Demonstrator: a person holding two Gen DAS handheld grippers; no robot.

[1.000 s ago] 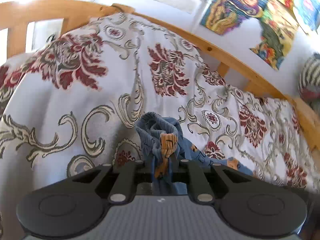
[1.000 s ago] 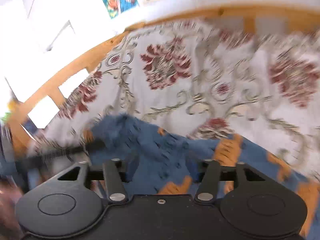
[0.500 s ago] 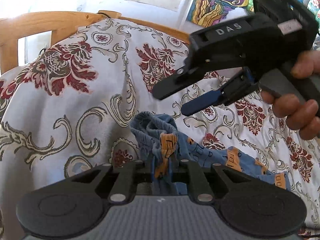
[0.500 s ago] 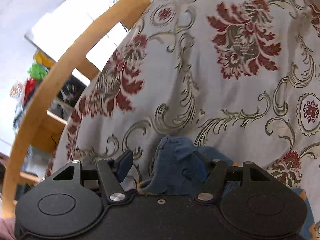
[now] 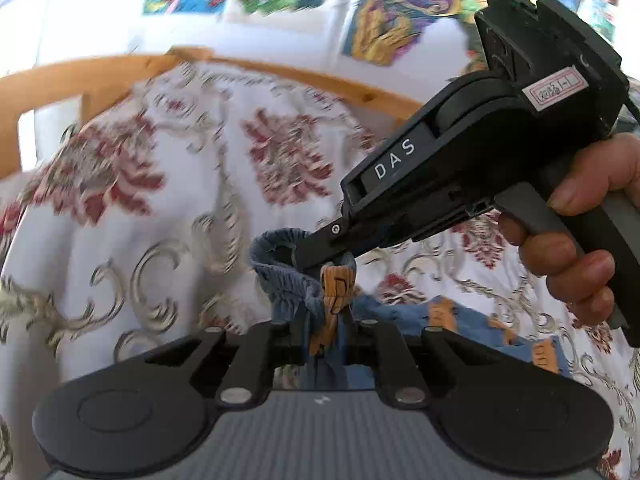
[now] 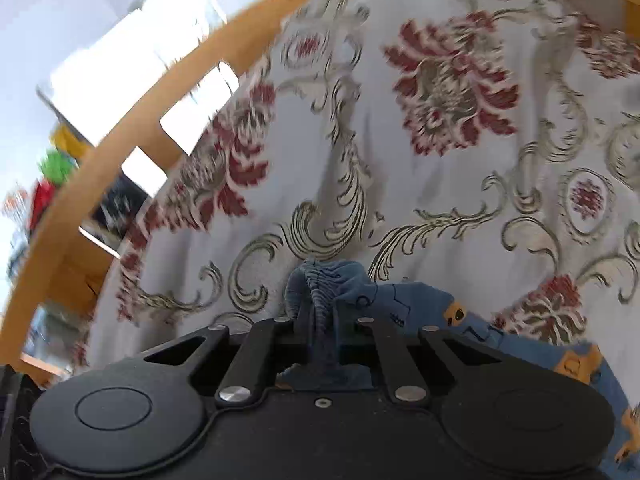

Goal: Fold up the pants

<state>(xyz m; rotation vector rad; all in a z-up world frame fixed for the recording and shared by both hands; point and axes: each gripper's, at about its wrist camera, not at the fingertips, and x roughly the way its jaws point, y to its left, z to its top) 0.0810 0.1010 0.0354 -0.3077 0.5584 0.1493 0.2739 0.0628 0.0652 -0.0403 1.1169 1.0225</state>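
**Both grippers now pinch the waistband**

Half a second ago the right gripper hung open above the bunched cloth; now it has come down and closed on the gathered blue waistband, right next to the left one's grip. A second ago it was not in the left wrist view at all.

The left gripper (image 5: 326, 322) holds a narrow pinch of the pants (image 5: 460, 320), its fingers drawn in on a fold that shows blue fabric and an orange print. The right gripper (image 6: 322, 320) is likewise clamped narrow on a ruched ridge of the same waistband (image 6: 320, 284), seen in its own view rising between the fingers. In the left wrist view the right gripper's black finger tip reaches into the elastic loop just above the left grip, with the person's right hand (image 5: 572, 248) wrapped round the handle.

The rest of the pants trails off to the right across the floral bedspread (image 5: 180, 220), lying flat on the bed inside its wooden frame (image 5: 100, 76). Colourful pictures (image 5: 400, 12) hang on the wall behind.

Two grips so close together on the waistband suggest the aim is to slide them apart along the hem, stretching it straight so the garment can be lifted and laid flat before any fold. The folding proper looks not yet begun. Both views are motion-blurred, so fine detail of the cloth is uncertain.
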